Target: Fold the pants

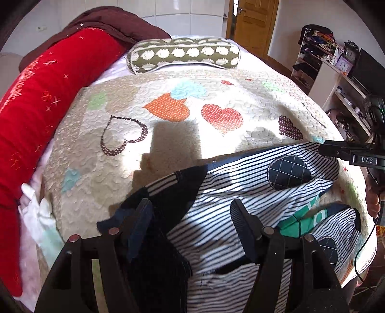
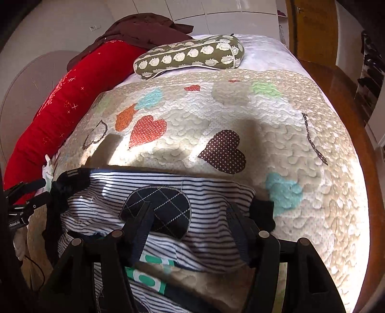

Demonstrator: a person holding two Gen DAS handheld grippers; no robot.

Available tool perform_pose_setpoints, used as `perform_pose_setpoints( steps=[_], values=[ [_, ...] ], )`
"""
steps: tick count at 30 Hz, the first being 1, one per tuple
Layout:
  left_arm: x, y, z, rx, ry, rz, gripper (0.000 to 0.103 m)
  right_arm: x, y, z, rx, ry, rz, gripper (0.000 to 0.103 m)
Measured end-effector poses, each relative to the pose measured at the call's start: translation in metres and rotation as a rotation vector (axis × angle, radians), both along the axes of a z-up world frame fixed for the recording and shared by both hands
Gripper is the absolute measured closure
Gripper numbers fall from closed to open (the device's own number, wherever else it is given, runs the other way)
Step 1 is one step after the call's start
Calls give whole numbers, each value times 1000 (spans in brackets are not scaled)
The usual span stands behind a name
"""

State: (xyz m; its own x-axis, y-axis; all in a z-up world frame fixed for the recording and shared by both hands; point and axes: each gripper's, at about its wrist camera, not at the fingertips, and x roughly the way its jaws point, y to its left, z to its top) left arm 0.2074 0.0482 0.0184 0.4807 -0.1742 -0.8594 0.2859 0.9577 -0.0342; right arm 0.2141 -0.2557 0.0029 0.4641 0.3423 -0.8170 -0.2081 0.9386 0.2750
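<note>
Small striped navy-and-white pants (image 1: 228, 183) with navy checked knee patches and navy cuffs lie crumpled on the quilt at the near edge of the bed; they also show in the right wrist view (image 2: 202, 192). My left gripper (image 1: 190, 211) is open, its fingers straddling the navy waistband end. My right gripper (image 2: 187, 214) is open over the leg with the round patch (image 2: 158, 211); its tip shows in the left wrist view (image 1: 336, 149) by the cuff end. A green-and-white print (image 2: 149, 272) shows underneath.
The beige quilt (image 1: 182, 134) with heart patches covers the bed. A red bolster (image 1: 36, 115) lies along the left side, an olive spotted pillow (image 1: 185, 54) at the head. Shelves (image 1: 336, 79) and a wooden door (image 1: 255, 21) stand to the right.
</note>
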Motion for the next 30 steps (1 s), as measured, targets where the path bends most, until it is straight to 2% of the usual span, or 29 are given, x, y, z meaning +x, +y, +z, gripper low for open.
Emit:
perform_pose_setpoints(
  steps=[6,10,14,15,16,17,18,19,20,25,30],
  values=[
    [50,-8,-47,62,96,-66,37,62,26,-36,10,109,88,36],
    [64,-18,-67,114,109,-133,37,77,34,-55,-13,135,141,36],
    [67,-25,-72,121,112,-155,35,75,32,-58,10,128,177,33],
    [67,-26,-72,126,111,-157,36,73,31,-58,19,126,179,33],
    [66,-28,-71,122,111,-162,46,69,31,-58,15,117,185,34],
    [62,-29,-69,119,106,-166,69,65,33,-58,-9,104,193,46],
    [59,-30,-66,127,96,-171,81,61,37,-58,-52,91,199,60],
    [55,-32,-63,130,93,-177,94,58,39,-58,-75,89,207,87],
    [52,-32,-59,139,81,-174,94,56,39,-57,-65,95,203,96],
    [23,-28,-26,125,14,-146,94,37,27,-36,-28,52,131,98],
    [-36,-18,19,63,-78,-132,94,-13,24,4,-18,-36,121,98]
  ],
)
